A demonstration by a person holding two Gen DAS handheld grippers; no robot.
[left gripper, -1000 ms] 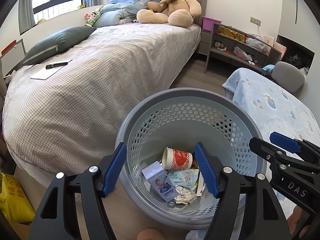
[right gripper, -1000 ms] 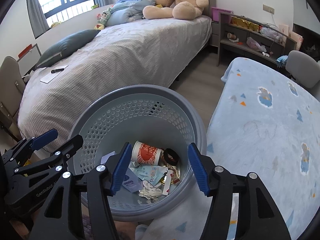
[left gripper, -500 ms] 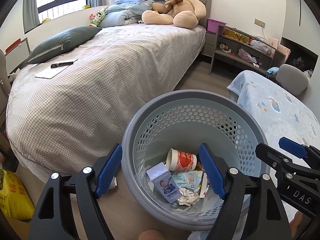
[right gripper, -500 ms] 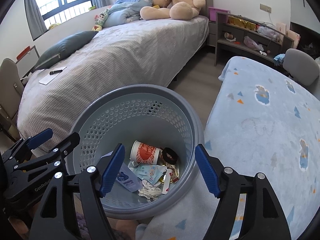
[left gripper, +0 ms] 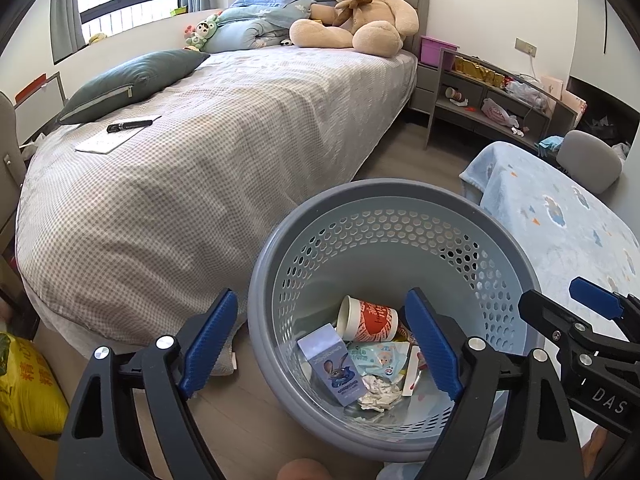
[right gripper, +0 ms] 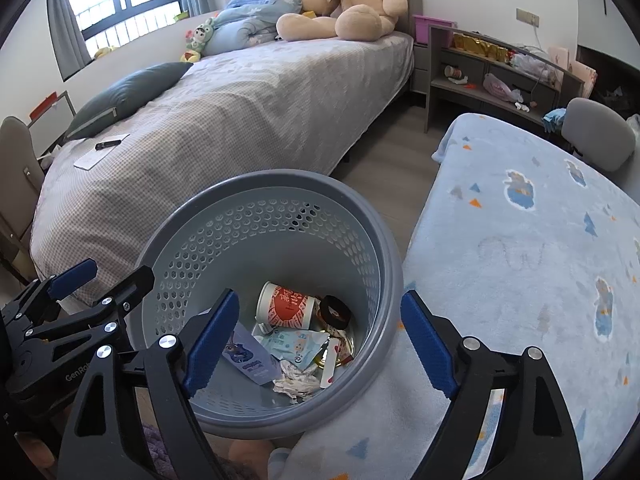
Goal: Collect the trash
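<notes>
Beside the bed with the grey checked cover, on the wooden floor, stood the round grey perforated plastic basket, with the left gripper at its near left rim and the right gripper at its near right rim. Both sets of jaws had just been opening and stood wide, straddling the rim without pressing on it, holding nothing. Inside lay the collected trash: a pale purple carton with a cartoon rabbit, a red-and-white paper cup on its side, a light blue snack wrapper, a crumpled white paper and a small black ring-shaped item. I judged this the release step, with the basket just set down against the blue patterned blanket. Next, both grippers would need to draw back clear of the rim, then look for any trash left in the room.
</notes>
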